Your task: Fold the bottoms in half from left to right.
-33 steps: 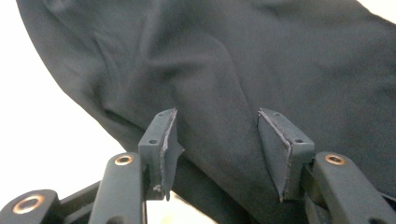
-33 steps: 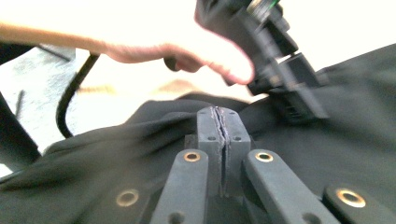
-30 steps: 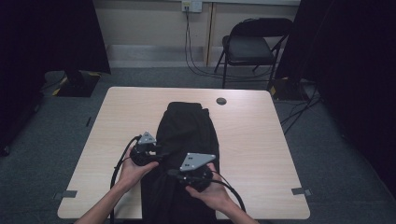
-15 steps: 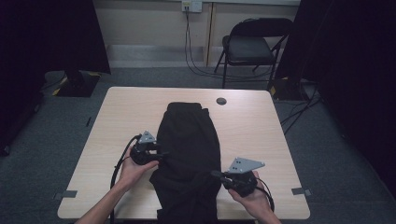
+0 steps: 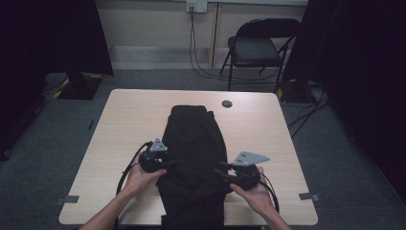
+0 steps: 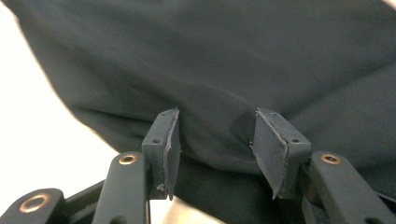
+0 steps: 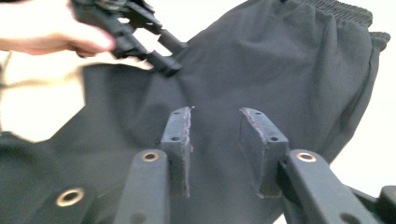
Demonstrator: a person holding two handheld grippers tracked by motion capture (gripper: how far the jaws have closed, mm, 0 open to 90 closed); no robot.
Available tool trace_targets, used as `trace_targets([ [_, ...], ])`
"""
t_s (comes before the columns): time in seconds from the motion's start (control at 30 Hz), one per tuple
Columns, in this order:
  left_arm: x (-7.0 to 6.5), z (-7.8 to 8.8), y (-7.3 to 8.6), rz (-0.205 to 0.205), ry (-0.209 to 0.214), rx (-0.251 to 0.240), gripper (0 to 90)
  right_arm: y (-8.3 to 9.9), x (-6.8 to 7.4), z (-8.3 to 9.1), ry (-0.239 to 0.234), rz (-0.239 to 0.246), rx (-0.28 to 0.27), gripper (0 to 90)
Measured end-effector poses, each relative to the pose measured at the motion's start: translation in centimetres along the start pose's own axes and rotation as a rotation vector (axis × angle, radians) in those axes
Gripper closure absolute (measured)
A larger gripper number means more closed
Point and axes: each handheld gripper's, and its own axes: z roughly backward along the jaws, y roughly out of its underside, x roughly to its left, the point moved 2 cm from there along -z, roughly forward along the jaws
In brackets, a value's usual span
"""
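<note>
A black garment (image 5: 196,143) with an elastic waistband (image 7: 345,14) lies lengthwise on the light wooden table (image 5: 134,115). My left gripper (image 5: 172,164) rests at the garment's left edge, pointing right. In the left gripper view its jaws (image 6: 215,135) stand apart and have just been closing, with a fold of the cloth (image 6: 210,60) between the pads, not pinched. My right gripper (image 5: 218,171) sits at the garment's right edge, pointing left. Its jaws (image 7: 215,135) have just been opening and hover over the cloth (image 7: 280,70), holding nothing. The left gripper (image 7: 163,65) appears beyond them.
A small dark round disc (image 5: 227,103) sits on the table past the garment's far end. A folding chair (image 5: 261,48) stands behind the table, with cables on the floor and black curtains at both sides. Bare tabletop lies left and right of the garment.
The right gripper has moved from the middle of the garment to its right edge, and its jaws have parted. The left hand has stayed in place.
</note>
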Motion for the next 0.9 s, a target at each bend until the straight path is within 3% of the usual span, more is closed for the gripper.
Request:
trace_targets([
  [0.03,-0.2,-0.1,0.0,0.002,0.001,-0.002,51.9,-0.2,-0.3,-0.9,0.019,0.019,0.016,65.2],
  [0.13,-0.4,0.1,0.2,0.003,0.009,0.012,51.8,-0.5,-1.5,-4.5,0.028,-0.006,0.070,63.8],
  [0.2,-0.5,0.3,0.5,0.020,0.039,0.012,51.7,0.0,-2.0,-6.8,0.044,0.004,0.126,62.3],
  [0.3,-0.9,0.9,0.6,-0.003,0.084,0.056,51.3,0.8,-2.3,-8.3,0.047,-0.014,0.170,60.3],
  [0.37,-1.1,1.5,0.5,-0.015,0.062,0.060,51.3,1.5,-2.1,-8.7,0.034,-0.015,0.193,57.6],
  [0.43,-0.8,2.1,0.0,-0.016,-0.035,-0.013,50.0,1.9,-1.4,-8.6,0.040,0.002,0.181,55.6],
  [0.5,0.1,2.6,-0.8,0.034,-0.028,-0.084,48.1,2.3,-0.5,-8.3,0.022,0.025,0.165,55.2],
  [0.6,0.8,3.0,-1.2,0.037,-0.054,-0.122,46.3,3.0,1.0,-7.5,-0.036,0.065,0.159,55.3],
  [0.7,1.0,2.9,-1.1,0.072,-0.019,-0.126,46.2,3.7,2.5,-6.3,-0.084,0.098,0.175,55.5],
  [0.77,1.0,2.7,-1.0,0.074,-0.008,-0.126,46.2,4.3,3.2,-5.3,-0.106,0.112,0.183,55.6],
  [0.83,0.9,2.4,-1.0,0.072,0.006,-0.124,46.2,4.9,4.0,-4.3,-0.122,0.121,0.200,55.8],
  [0.9,0.7,2.0,-1.1,0.039,0.012,-0.119,46.2,5.3,4.8,-3.4,-0.133,0.135,0.221,55.7],
])
